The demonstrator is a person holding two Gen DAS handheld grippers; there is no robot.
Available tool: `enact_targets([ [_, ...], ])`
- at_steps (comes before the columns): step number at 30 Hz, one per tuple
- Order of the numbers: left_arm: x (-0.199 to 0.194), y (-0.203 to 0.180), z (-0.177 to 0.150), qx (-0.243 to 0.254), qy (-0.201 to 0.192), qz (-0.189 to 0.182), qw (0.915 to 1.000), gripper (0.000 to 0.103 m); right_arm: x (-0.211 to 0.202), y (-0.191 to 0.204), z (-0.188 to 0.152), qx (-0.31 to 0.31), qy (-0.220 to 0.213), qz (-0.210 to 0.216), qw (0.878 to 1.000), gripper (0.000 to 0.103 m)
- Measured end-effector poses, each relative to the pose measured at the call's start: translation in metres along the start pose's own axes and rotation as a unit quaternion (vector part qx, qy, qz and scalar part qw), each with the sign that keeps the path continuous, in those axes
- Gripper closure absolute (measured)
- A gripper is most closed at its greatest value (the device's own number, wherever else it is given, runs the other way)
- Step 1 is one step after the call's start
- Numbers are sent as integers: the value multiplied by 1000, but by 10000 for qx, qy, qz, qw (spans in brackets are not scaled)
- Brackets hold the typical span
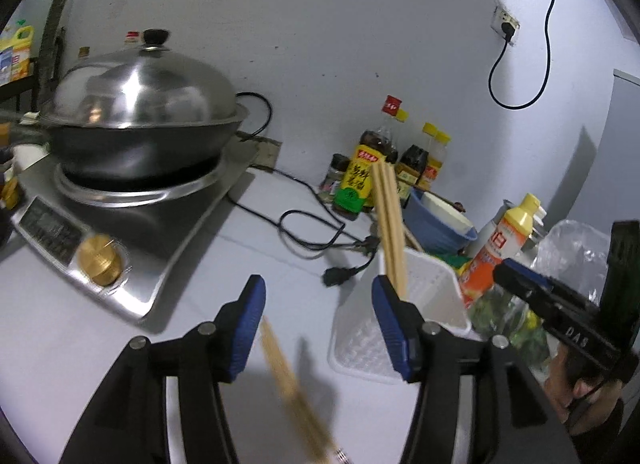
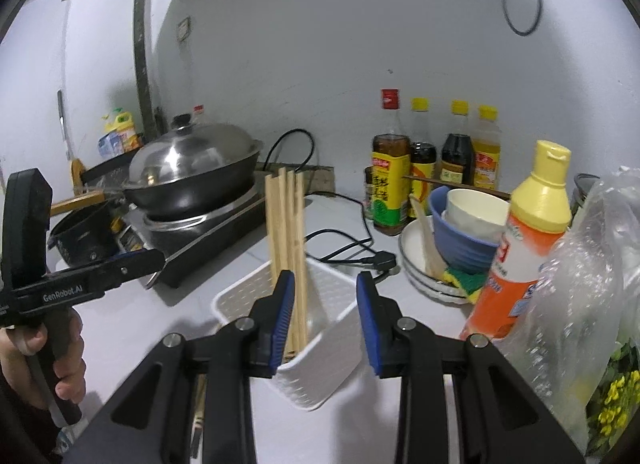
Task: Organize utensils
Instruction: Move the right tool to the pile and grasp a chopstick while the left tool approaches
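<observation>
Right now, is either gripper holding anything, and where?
Left gripper: nothing. Right gripper straddles the near wall of the white perforated plastic basket; grip unclear.

The left gripper [image 1: 318, 304] has its blue-padded fingers [image 1: 250, 328] spread with nothing between them. Below them a blurred pair of chopsticks [image 1: 294, 388] lies on the white desk [image 1: 60, 328]. More chopsticks [image 1: 390, 224] stand upright in the white perforated utensil holder [image 1: 432, 304] beside the right finger. A lidded wok [image 1: 140, 120] sits on the induction cooker [image 1: 132, 232] toward the desk's left edge.

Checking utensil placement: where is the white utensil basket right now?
In the right wrist view the white utensil basket stands on the counter between the right gripper's fingers, chopsticks upright inside, right of the induction cooker.
</observation>
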State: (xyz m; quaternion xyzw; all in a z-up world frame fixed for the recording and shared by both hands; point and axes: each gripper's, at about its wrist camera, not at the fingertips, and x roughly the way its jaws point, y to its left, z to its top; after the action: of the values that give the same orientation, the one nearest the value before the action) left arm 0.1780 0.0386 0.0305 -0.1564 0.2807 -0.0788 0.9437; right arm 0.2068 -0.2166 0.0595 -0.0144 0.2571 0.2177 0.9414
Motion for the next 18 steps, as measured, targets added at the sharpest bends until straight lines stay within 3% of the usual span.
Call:
enact_targets([
  [13, -33, 63, -44, -161, 147, 225, 9995, 48, 9, 73, -37, -461, 465, 352, 9972, 73],
  [18, -35, 76, -60, -192, 255, 257, 9992, 48, 33, 93, -59, -541, 915, 414, 9935, 73],
])
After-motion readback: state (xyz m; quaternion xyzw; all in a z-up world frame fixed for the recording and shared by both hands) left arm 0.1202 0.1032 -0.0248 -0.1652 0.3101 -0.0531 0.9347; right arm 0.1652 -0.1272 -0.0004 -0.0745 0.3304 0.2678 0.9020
